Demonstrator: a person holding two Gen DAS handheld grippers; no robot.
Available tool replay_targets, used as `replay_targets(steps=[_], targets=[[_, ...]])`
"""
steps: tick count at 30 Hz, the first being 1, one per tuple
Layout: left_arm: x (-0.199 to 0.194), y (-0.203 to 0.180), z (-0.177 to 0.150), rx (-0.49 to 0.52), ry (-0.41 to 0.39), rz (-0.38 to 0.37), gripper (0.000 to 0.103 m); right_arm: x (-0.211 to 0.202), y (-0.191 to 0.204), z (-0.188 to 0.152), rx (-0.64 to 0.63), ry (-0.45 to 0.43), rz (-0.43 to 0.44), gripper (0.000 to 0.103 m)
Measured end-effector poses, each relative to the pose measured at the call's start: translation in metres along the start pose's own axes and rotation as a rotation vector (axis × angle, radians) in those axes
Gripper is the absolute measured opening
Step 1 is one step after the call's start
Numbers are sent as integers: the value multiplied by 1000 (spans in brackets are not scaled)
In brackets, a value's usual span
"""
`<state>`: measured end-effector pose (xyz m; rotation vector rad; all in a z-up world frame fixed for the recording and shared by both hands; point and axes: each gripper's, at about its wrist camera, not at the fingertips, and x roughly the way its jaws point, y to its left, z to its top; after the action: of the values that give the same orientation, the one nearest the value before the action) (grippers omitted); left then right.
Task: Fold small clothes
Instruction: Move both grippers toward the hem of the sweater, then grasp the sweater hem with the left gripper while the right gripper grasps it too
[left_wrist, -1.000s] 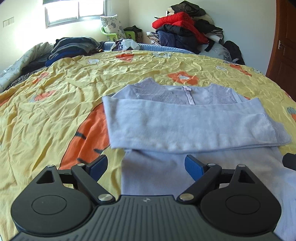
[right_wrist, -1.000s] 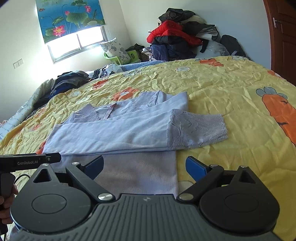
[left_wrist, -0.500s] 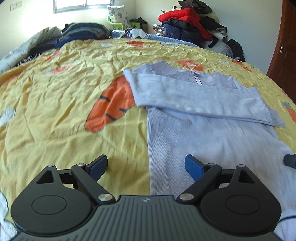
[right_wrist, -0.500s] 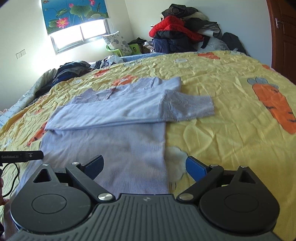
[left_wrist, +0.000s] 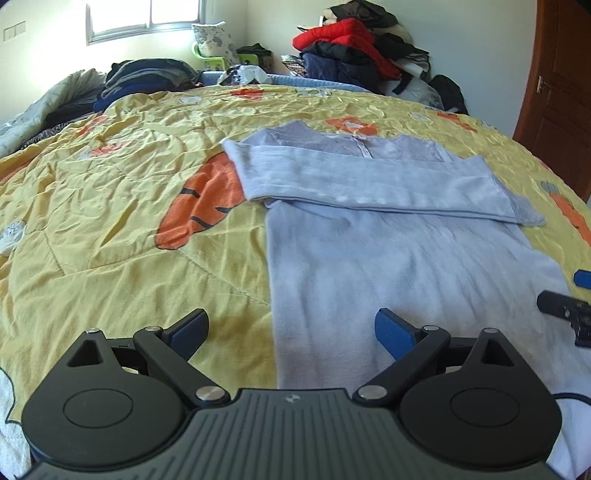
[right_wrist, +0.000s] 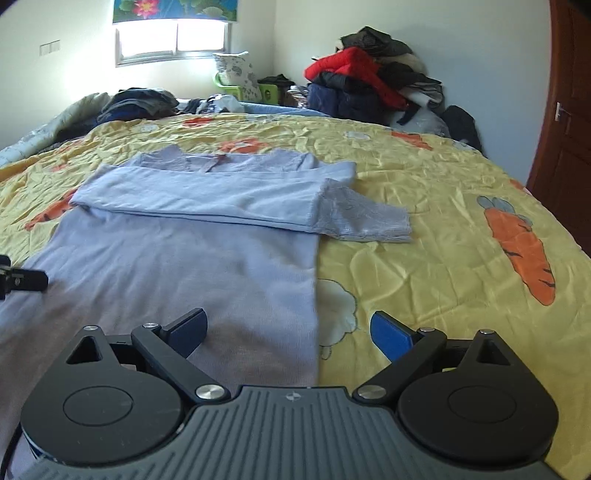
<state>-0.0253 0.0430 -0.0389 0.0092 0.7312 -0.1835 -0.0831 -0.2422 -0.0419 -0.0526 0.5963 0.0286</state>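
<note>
A: While hovering low over the bed, left gripper w/ fingers spread wide, just been opening further, nothing pinched. Straddling the left side edge of the light-blue top, near the hem: left pad over yellow bedspread, right pad over fabric.

B: And mid-frame?

A: Top lying flat, neckline toward the far wall, both sleeves folded across the chest, cuff poking past the right side. In the right wrist view, lacy cuff resting on bedspread beyond the body of the top.

B: Further right?

A: Right gripper, fingers also spread, holding nothing. Straddling the right side edge of the top near the hem: left pad over fabric, right pad over bedspread w/ a white sheep print just ahead. Orange carrot print well off to the right.

B: Background?

A: Clothes pile by the far wall, wooden door at the right edge.
</note>
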Motion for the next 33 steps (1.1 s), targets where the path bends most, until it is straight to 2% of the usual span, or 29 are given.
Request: replay_targets(steps=[3,7,10,13,19,22,27,30,33], targets=[[-3,2,1,-5,4,6,97,-5,3,-1,10,-32,19,94],[-8,-4,2,39,-22,12,97,-9,-2,2,1,-34,-62,93],[-2,-8,0,68,11,16,98,-7,-8,-2,-17,-5,-90,94],[-3,-6,-1,80,24,-33,97,-10,-12,-8,-3,8,-26,94],[-14,5,-1,150,52,-168,97,-31,-19,-12,-29,-25,23,94],[-22,12,-4,213,70,-211,97,-44,-29,-13,4,-38,120,95],[-36,26,-17,277,152,-344,97,-54,-46,-23,80,18,265,95],[-41,31,-29,309,230,-416,97,-59,-60,-31,137,57,306,95],[-50,35,-38,330,260,-460,98,-64,-74,-39,187,103,335,95]])
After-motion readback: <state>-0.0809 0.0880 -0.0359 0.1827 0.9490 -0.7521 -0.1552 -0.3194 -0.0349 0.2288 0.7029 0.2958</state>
